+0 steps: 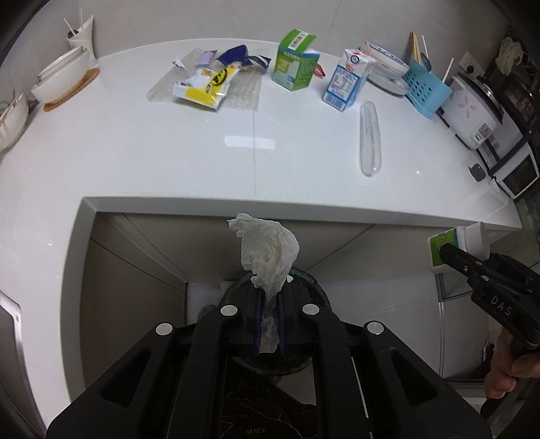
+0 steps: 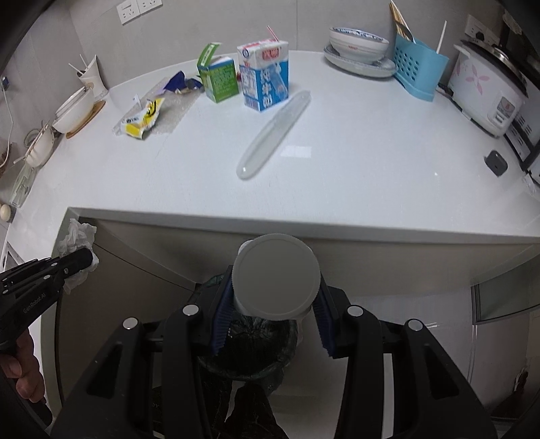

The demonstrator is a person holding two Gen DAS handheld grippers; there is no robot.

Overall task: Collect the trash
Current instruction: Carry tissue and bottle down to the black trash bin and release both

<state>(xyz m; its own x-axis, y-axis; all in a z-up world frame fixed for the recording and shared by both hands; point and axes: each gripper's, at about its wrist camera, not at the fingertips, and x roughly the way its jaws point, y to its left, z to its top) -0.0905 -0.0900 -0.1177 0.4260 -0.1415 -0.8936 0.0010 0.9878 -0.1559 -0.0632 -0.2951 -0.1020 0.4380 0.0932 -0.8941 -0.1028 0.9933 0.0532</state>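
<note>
Left wrist view: left gripper (image 1: 269, 305) clenched on one crumpled tissue (image 1: 270, 250), soft and light, pinched at its tail above the lined bin (image 1: 314, 287). Right gripper (image 2: 271, 312) grasps one rigid, light bottle (image 2: 276, 273) by its sides. Beyond, on the counter (image 1: 135, 162): two cartons, one yellow wrapper (image 1: 204, 86).

White countertop (image 1: 135, 162) filled upper half of both frames, light glare near centre. Grey wall (image 2: 303, 20) behind, wall sockets (image 2: 138, 10) upper left in right view. Beige cabinet fronts (image 1: 135, 270) below counter edge.
</note>
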